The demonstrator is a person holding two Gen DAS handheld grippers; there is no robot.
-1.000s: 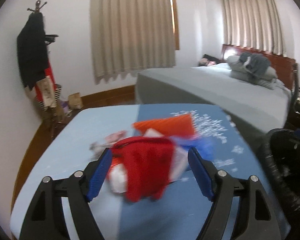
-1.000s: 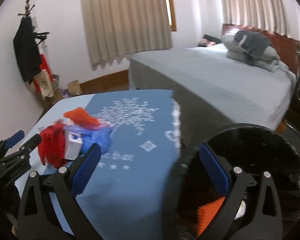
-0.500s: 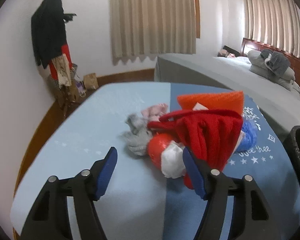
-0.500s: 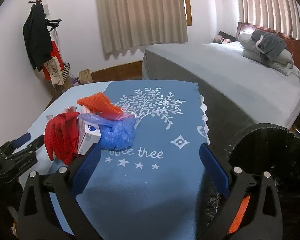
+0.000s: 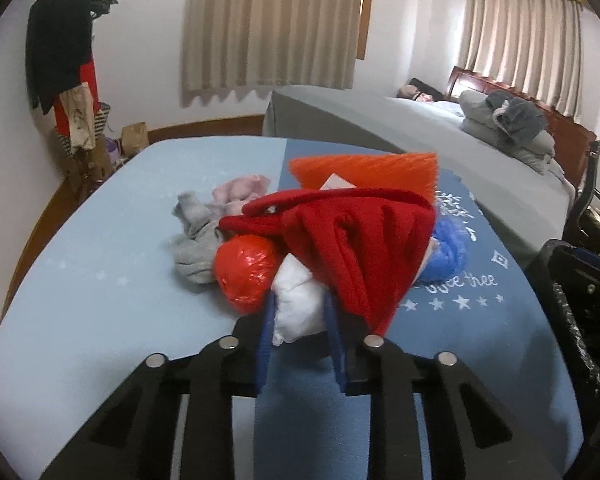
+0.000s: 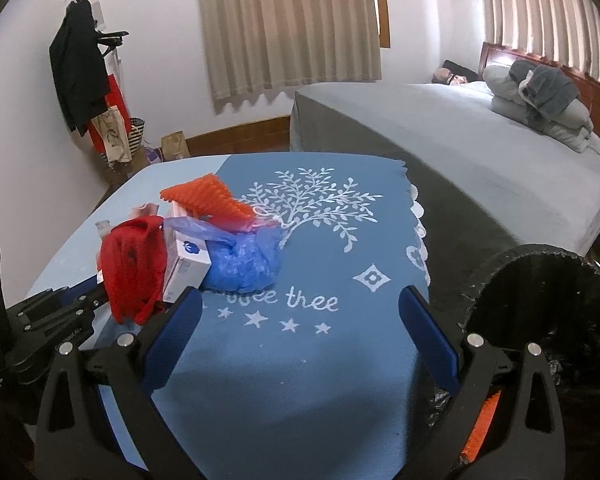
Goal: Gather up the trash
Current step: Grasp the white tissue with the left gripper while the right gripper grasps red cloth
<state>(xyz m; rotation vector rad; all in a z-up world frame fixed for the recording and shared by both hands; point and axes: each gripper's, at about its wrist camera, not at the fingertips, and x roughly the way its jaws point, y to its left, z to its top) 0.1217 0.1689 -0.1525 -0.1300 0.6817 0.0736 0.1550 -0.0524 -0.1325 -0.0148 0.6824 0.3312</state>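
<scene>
A pile of trash lies on the blue table [image 5: 100, 280]. My left gripper [image 5: 298, 320] is shut on a crumpled white tissue wad [image 5: 296, 304] at the near side of the pile. Beside it sit a red plastic ball [image 5: 246, 272], a red cloth [image 5: 364, 248], an orange corrugated piece [image 5: 372, 172], a blue plastic bag [image 5: 448, 252] and grey and pink rags [image 5: 196, 236]. In the right wrist view my right gripper [image 6: 300, 332] is open and empty above the table, right of the pile; the red cloth [image 6: 134, 264], a white box [image 6: 186, 260] and the blue bag [image 6: 244, 260] show there.
A black-lined trash bin [image 6: 548, 300] stands off the table's right edge, with orange trash inside [image 6: 480, 424]. A grey bed [image 6: 460, 152] lies behind. A coat rack [image 6: 84, 76] with bags stands at the left wall.
My left gripper has closed on the white tissue wad after being open beside the pile. My right gripper swung left from over the bin toward the table and stays open.
</scene>
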